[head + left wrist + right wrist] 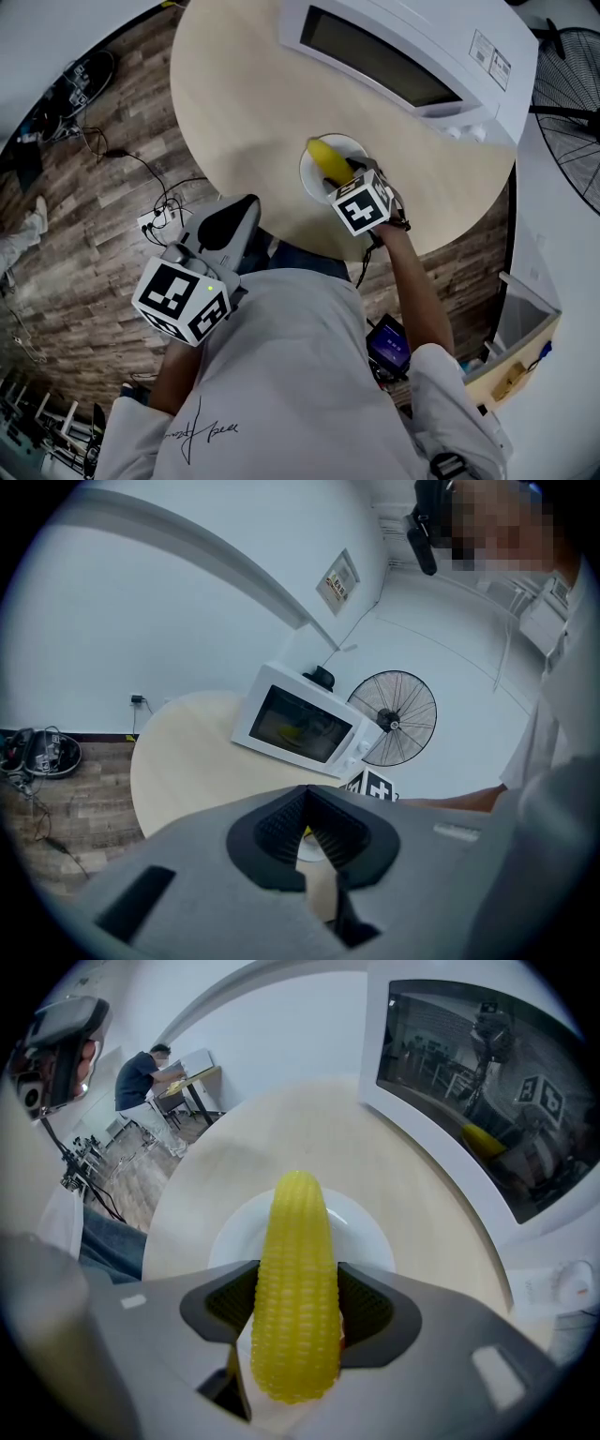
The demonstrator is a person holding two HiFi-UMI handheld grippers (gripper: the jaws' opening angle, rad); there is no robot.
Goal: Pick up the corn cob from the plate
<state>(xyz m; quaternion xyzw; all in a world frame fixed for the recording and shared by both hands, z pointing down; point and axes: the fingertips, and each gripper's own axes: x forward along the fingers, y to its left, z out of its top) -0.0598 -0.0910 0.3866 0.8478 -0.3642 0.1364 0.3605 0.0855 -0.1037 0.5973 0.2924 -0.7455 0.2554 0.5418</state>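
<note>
The corn cob [298,1232] lies lengthwise across the small white plate [375,1232], which sits near the near right edge of the round desk [244,103]. The right gripper [297,1288] points steeply down over it, and its fingers stand wide with their ribbed pads set against both flanks of the cob's thick near half. The left gripper [306,803] hangs back off the near edge of the desk, its fingers closed together on nothing.

We judge the cob to be light and stiff. Its rounded, tapering body and smooth kernel rows could let it roll or slide out towards the thin far end. The thick middle, where the sides run most nearly parallel, looks like the best hold, and that is about where the pads sit now. We would squeeze firmly but not hard, and lift straight up so the plate stays put.

Just beyond the plate on the far right stands a white microwave [403,56] with its door facing us. It leaves room above the plate but little room further out. A standing fan [567,103] is off the desk on the far right, and cables [159,202] lie on the floor to the left. Nothing else shares the plate, and we see nothing blocking the way up.
</note>
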